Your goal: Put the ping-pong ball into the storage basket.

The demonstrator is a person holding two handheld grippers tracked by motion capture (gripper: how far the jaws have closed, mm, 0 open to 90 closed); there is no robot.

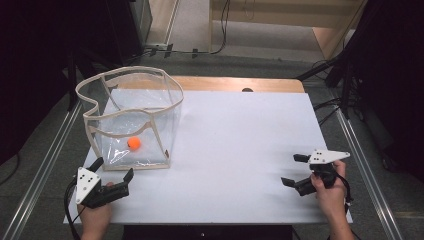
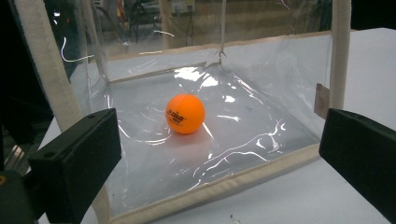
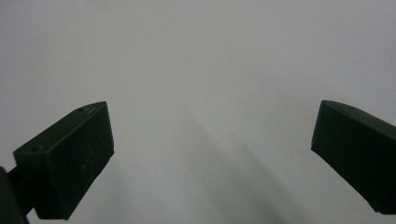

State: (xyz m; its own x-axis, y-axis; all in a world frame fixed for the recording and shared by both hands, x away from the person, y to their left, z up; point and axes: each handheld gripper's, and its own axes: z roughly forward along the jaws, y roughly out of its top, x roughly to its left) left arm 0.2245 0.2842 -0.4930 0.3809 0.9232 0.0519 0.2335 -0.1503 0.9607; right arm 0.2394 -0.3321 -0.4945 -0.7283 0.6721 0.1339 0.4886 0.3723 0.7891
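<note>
A clear plastic bag (image 1: 131, 120) with cream fabric trim stands open on the left of the white table (image 1: 235, 145). An orange ball (image 1: 133, 143) lies on its floor. My left gripper (image 1: 113, 169) is open just in front of the bag's near wall, empty. Through its own camera the orange ball (image 2: 185, 114) shows behind the clear wall, between the spread jaws of my left gripper (image 2: 219, 154). My right gripper (image 1: 295, 169) rests open near the table's front right, pointing left. In the right gripper view, my right gripper (image 3: 210, 158) has nothing but bare white surface between its jaws.
The white sheet (image 1: 260, 125) covers a wooden tabletop whose far edge (image 1: 235, 83) shows. Metal rails (image 1: 45, 160) run along both sides. Dark equipment and cables (image 1: 340, 85) stand beyond the table's far corners.
</note>
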